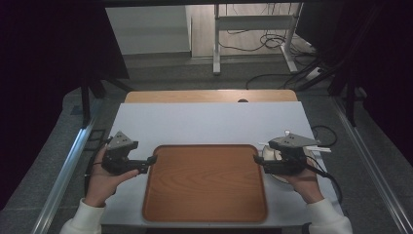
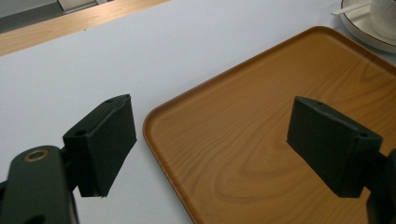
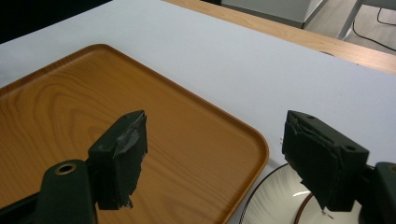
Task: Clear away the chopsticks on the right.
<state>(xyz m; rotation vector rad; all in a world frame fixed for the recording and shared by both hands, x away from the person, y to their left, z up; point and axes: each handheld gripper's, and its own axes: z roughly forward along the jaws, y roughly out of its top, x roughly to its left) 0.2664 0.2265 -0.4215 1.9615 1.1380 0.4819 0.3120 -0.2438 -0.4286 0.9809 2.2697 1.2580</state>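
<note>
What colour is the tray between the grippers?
Orange-brown with a wood grain pattern; the tray shows best in the left gripper view.

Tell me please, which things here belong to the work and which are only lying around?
Part of the work:
- wooden tray
- white saucer
- white cup on that saucer
- left gripper and right gripper, both open

Only lying around:
- cables on the floor
- white table frame behind
</note>
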